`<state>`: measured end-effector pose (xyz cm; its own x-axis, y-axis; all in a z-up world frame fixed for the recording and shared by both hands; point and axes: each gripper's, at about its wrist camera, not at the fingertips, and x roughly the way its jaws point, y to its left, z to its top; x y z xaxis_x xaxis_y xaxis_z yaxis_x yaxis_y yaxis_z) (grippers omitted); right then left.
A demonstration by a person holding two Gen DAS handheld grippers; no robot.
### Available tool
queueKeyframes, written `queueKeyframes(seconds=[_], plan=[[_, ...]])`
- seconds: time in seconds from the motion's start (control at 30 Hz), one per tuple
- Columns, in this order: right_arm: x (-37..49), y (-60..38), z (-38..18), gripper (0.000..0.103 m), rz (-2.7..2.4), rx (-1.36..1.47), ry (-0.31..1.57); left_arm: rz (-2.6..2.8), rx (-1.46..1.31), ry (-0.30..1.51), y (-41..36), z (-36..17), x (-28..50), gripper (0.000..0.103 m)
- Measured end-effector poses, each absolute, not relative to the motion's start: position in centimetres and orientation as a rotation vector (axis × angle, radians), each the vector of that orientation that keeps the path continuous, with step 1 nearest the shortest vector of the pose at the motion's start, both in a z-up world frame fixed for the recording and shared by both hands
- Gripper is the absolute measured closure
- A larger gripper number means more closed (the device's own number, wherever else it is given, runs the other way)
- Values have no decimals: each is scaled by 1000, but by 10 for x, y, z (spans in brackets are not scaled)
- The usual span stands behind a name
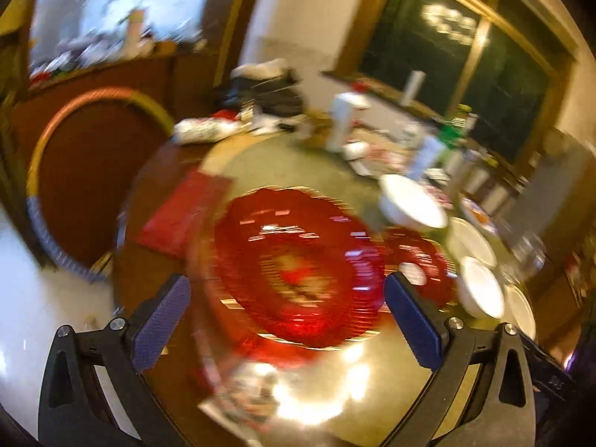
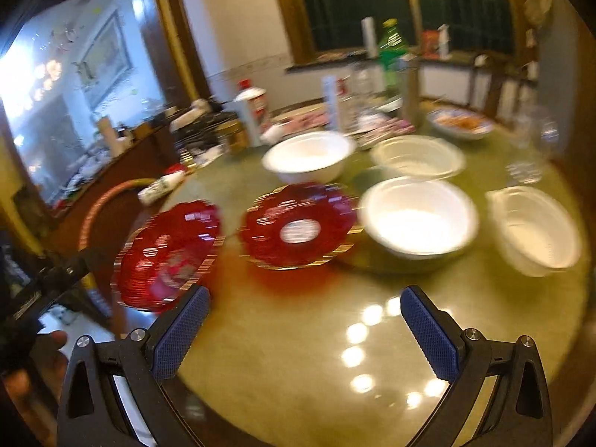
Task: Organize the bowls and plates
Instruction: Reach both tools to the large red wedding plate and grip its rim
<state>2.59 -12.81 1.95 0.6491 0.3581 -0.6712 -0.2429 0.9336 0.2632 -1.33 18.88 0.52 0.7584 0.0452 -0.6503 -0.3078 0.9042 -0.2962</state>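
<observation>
Both views are motion-blurred. A red glass plate lies on the round glass-topped table, just ahead of my left gripper, which is open with its blue pads either side of the plate's near rim. A second red plate sits to its right. Beyond that stand several white bowls. The right wrist view shows the same two red plates and the white bowls. My right gripper is open over bare table, holding nothing.
Bottles, cartons and packets crowd the table's far side, with a dish of food and drinking glasses at the right. A red mat lies left of the plates. A hoop leans beyond the table. A hand shows at lower left.
</observation>
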Motion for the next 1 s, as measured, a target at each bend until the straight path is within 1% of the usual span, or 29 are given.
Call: queueKeyframes(seconds=[0.17,0.23,0.33,0.47,0.5,0.57,0.63,0.67,0.7,0.73,0.8,0.83,0.9,0.93,0.97,1.0], plan=[[60,-82,-7,2,487,269,916,286,-419,757,211,-23,1,0],[70,-68,-18,5,527,309,959,296,-408,771,212,-29,8,0],[84,-50,-32,12,564,345,1000,295,-411,775,211,-34,17,3],[102,-35,-49,30,585,380,1072,307,-426,783,216,-39,24,6],[105,-31,-52,32,583,377,1082,307,-430,787,216,-40,26,6],[110,-25,-57,34,575,377,1099,307,-431,794,216,-43,30,6],[113,-22,-59,36,578,378,1105,309,-415,810,214,-48,35,9],[114,-19,-61,36,575,375,1107,306,-406,821,213,-50,38,14],[116,-17,-63,36,571,371,1114,304,-398,832,211,-52,40,21],[117,-15,-65,38,569,369,1119,302,-389,845,209,-54,43,25],[118,-16,-70,52,561,370,1134,294,-375,883,205,-61,48,44],[119,-16,-73,56,556,373,1140,284,-374,902,203,-64,50,49],[123,-17,-77,71,547,381,1156,275,-374,932,199,-70,54,74],[124,-17,-79,73,551,390,1160,290,-364,943,198,-73,55,80],[124,-17,-80,77,557,396,1162,309,-342,934,197,-72,55,86],[124,-17,-79,81,559,391,1156,296,-357,930,197,-72,54,87]])
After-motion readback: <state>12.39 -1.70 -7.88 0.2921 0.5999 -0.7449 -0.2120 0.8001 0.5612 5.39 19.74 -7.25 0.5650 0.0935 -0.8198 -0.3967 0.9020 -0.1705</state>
